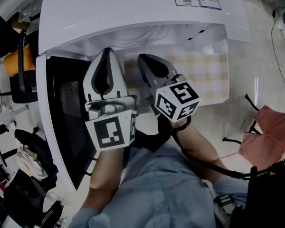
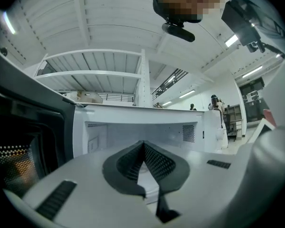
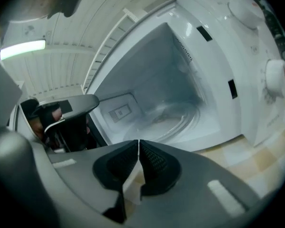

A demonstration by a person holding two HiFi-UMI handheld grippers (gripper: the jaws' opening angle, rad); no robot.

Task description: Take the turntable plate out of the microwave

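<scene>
White microwave (image 1: 133, 13) — door (image 1: 61, 118) open | glass turntable plate (image 3: 175, 120) inside on cavity floor | left gripper (image 2: 143, 144) jaws together, empty | right gripper (image 3: 138, 144) jaws together, empty — both at the opening

— We see a white microwave (image 1: 133, 13); its door (image 1: 66, 108) is black with a fine dotted mesh.

— We find the left gripper (image 1: 106, 52) off-white and the right gripper (image 1: 143, 58) grey. Both have black cross-hatched pads (image 2: 158, 164) and bear black-and-white square markers.

— Under the microwave we make out a surface (image 1: 211, 75) chequered in beige and white.

— We also note a light blue shirt (image 1: 166, 194), a pink fabric (image 1: 268, 134), and the turntable plate (image 3: 173, 118), clear and colourless.
</scene>
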